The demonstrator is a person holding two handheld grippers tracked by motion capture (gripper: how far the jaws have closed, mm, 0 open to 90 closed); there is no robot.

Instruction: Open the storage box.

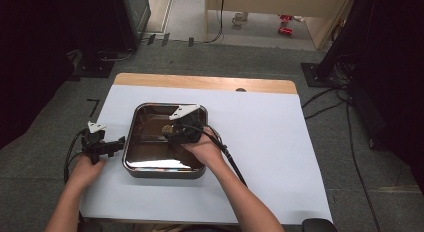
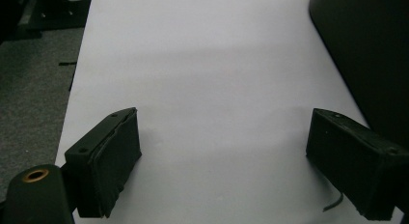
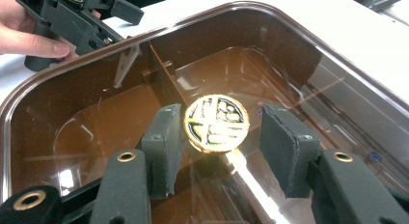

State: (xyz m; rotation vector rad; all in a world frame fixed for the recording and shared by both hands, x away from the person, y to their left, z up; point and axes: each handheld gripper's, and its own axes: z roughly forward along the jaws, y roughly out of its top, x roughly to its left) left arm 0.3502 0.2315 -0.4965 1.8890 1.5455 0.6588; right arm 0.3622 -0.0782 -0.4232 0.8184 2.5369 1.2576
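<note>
Lying flat on the tray [image 3: 62, 74] floor, the coin [image 3: 217, 122] is bracketed by the right gripper [image 3: 219, 142], whose jaws are open, one pad almost touching; the left gripper [image 2: 222, 166] is held open beside the tray, farther off

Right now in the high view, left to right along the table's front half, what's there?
Left gripper, open over the white sheet → brown divided tray → right gripper inside the tray, jaws either side of a gold round medallion → bare white sheet to the table's right edge.
</note>
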